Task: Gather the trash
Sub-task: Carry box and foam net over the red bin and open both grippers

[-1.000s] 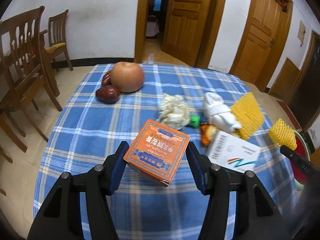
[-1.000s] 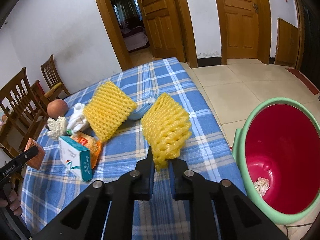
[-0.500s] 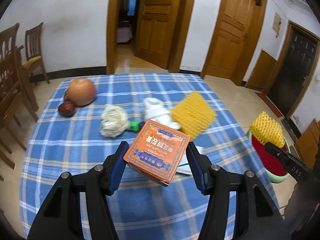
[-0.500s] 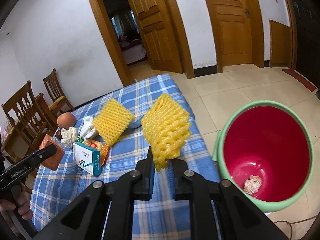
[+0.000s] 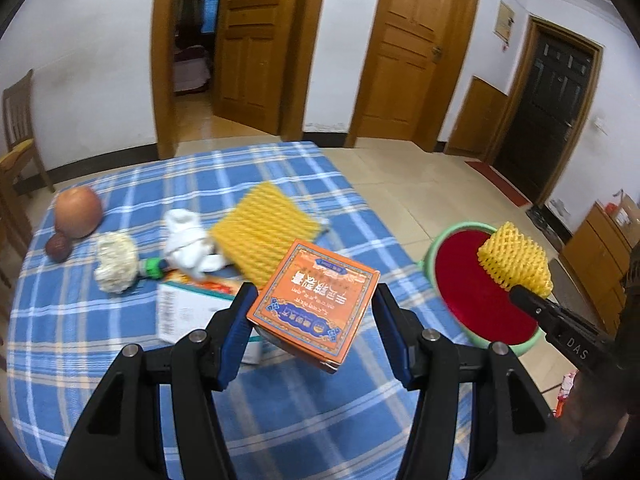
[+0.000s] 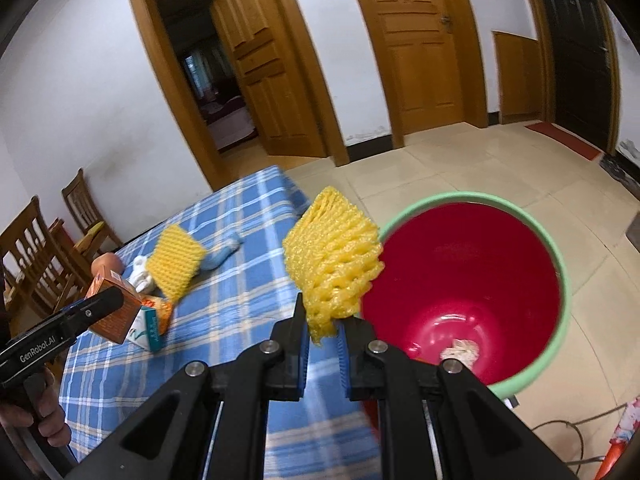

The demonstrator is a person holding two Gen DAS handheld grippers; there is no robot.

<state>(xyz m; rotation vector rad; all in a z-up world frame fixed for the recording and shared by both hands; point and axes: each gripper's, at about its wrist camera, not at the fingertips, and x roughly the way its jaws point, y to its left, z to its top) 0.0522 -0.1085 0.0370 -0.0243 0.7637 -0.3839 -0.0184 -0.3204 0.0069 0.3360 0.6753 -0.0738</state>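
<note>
Right wrist view: right gripper [image 6: 323,334] pinches a yellow foam net [image 6: 334,266] beside the red bin [image 6: 562,276]. Left gripper [image 5: 310,324] clamps an orange printed box [image 5: 314,310].

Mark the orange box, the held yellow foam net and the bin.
orange box [image 5: 316,304], left wrist view, middle of its printed top face.
yellow foam net [image 6: 334,272], right wrist view, centre of the mesh.
bin [image 6: 480,264], right wrist view, red inner wall.
</note>
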